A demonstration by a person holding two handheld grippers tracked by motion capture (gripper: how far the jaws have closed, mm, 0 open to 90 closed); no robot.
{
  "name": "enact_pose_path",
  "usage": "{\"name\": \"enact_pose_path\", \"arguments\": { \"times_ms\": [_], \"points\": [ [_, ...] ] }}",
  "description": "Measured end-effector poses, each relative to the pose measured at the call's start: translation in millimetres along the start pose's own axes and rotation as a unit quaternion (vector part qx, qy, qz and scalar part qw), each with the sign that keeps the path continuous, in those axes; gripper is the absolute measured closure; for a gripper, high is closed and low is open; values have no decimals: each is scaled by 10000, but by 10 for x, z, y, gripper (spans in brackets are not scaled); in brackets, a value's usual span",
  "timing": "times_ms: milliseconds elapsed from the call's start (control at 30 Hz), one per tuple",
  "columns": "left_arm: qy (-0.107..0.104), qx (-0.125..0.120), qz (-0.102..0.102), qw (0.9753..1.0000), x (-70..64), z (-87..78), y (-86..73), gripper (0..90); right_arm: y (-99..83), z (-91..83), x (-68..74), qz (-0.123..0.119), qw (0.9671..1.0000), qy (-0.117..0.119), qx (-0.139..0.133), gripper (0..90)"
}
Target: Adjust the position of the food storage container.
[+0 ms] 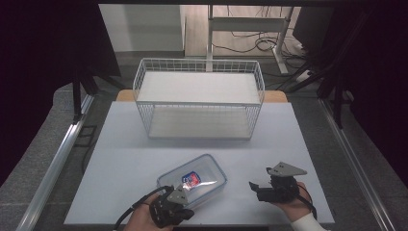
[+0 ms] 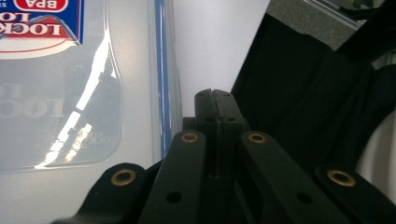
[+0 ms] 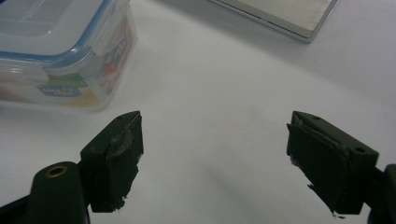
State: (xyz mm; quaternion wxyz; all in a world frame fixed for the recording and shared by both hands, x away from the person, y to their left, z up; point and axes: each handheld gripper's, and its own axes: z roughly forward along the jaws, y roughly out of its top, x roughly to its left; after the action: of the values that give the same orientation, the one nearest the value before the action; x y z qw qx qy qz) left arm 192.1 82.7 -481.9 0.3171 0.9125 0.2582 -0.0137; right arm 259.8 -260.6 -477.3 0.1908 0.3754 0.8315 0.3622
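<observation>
The left gripper (image 1: 169, 208), jaws pressed together, sat beside the lidded container (image 1: 193, 180); the right gripper (image 1: 279, 185), jaws wide, probably needed to square up before closing

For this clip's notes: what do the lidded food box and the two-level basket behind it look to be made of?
Food box: looks like clear plastic with a frosted lid; the label shows through its wall, light glares off the lid, and a blue seal line rims it. Basket: probably white-coated metal wire, judging by its thin grid walls and rim; its two shelves look like flat matte white panels, material unclear.
</observation>
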Motion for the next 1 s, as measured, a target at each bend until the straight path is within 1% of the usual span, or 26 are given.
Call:
{"name": "enact_pose_path", "arguments": {
  "times_ms": [167, 200, 267, 333, 367, 533, 700, 800, 1000],
  "points": [
    [127, -22, -57, 9999, 67, -17, -13, 899, 0, 9, 12, -31, 10000, -18, 21, 190],
    [174, 10, -22, 9998, 88, -28, -17, 899, 0, 10, 11, -30, 10000, -19, 22, 190],
    [293, 28, -32, 9996, 129, -36, -30, 899, -2, 9, 7, -31, 10000, -23, 33, 190],
    [444, 21, -111, 9990, 175, -34, -47, 899, -3, 8, 3, -27, 10000, -31, 34, 190],
    [474, 11, -148, 9988, 209, -44, -56, 899, -3, 8, 1, -30, 10000, -30, 30, 190],
    [569, -67, -325, 9978, 375, -90, -82, 898, -4, 16, 5, -36, 10000, -25, 50, 190],
    [673, -103, -419, 9968, 492, -122, -100, 898, -7, 23, 3, -46, 10000, -43, 75, 191],
    [677, -144, -483, 9964, 533, -133, -118, 898, -8, 27, 4, -52, 9999, -45, 87, 191],
    [706, -151, -540, 9959, 580, -134, -118, 899, -13, 35, 2, -46, 9999, -40, 110, 191]
  ]
}}
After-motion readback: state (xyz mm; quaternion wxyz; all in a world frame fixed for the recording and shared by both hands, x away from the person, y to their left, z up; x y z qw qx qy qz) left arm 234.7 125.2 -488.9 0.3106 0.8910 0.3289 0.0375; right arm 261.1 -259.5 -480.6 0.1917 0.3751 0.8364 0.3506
